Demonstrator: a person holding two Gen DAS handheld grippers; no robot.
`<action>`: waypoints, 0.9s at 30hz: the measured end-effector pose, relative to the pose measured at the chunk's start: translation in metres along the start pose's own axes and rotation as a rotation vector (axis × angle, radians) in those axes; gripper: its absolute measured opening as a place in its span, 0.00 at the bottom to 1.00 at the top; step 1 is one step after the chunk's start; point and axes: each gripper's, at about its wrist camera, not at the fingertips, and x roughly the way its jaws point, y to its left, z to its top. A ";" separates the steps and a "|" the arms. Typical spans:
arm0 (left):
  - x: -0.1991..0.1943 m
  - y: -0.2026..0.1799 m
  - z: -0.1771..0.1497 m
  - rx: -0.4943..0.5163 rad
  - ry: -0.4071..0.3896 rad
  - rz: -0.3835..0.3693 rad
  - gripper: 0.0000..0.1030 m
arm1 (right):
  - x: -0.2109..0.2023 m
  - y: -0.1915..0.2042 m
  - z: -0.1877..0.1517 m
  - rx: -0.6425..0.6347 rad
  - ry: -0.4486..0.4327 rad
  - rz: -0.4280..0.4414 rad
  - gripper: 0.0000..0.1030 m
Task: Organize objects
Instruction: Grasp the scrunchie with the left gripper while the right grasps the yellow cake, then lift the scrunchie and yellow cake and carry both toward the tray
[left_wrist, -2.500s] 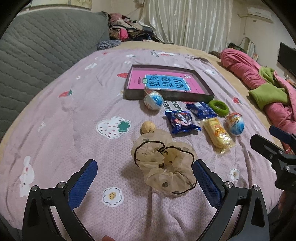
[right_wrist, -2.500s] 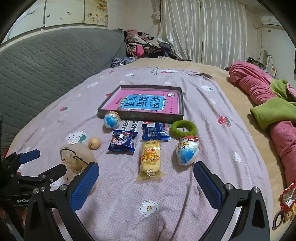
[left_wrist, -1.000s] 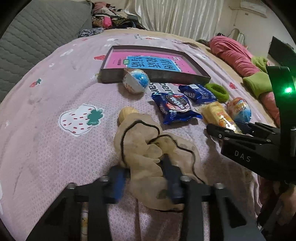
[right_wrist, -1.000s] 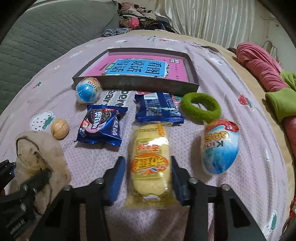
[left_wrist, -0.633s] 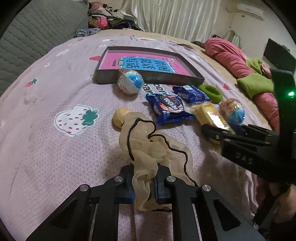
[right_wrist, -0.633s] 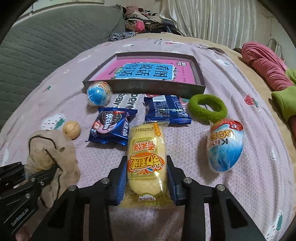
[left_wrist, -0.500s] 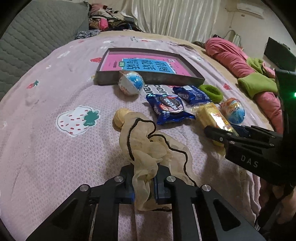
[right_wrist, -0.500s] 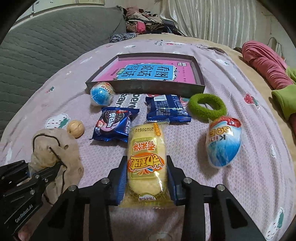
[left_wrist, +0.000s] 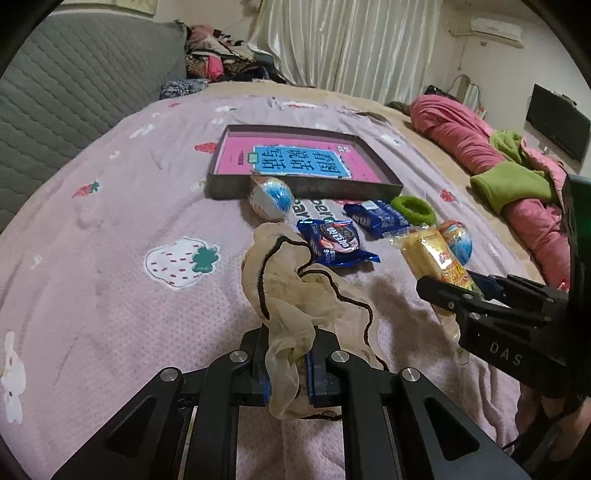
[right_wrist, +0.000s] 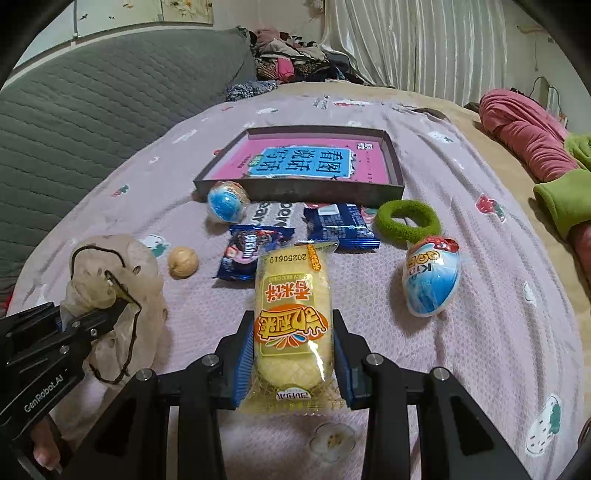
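While both tongs sit at the near edge of the bed (right_wrist: 517, 332), each is clamped on one item. The left tongs (left_wrist: 288, 369) are fully clenched on a beige sheer scrunchie (left_wrist: 291, 295) with a black elastic edge; the fabric bunches up between the blue pads and hangs clear of the pink bedspread in front of them. The right tongs (right_wrist: 293, 363) grasp a yellow rice cake packet (right_wrist: 291, 314) by its near end, pads pressing both long sides, with the packet pointing toward the tray (right_wrist: 303, 192).

Taking the tray as landmark, a walnut (right_wrist: 183, 262) lies on the bedspread well in front of its left corner, just beyond the scrunchie. A dark blue cookie pack (right_wrist: 255, 251) lies in front of the tray's middle, its right part hidden behind the far end of the yellow packet. A blue-and-white egg capsule (right_wrist: 430, 278) lies well in front of the tray's right corner. A second blue snack pack (right_wrist: 340, 223) lies nearer the tray front wall, and a green hair ring (right_wrist: 408, 219) lies just right of that pack. A smaller blue-and-white egg (right_wrist: 225, 201) touches the tray's front wall near the left corner. The tray is a shallow dark box holding a pink and blue printed book (right_wrist: 306, 164) flat inside. Beyond the tray, a grey quilted headboard (right_wrist: 92, 110) stands to the left.
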 end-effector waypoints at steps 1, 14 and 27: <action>-0.002 0.000 0.000 0.001 -0.002 0.002 0.12 | -0.004 0.001 0.000 -0.001 -0.006 0.000 0.37; -0.040 -0.010 0.003 0.016 -0.060 0.029 0.12 | -0.055 0.008 -0.001 0.001 -0.092 0.002 0.37; -0.077 -0.020 0.046 0.052 -0.121 0.055 0.12 | -0.101 0.013 0.032 -0.026 -0.199 -0.005 0.37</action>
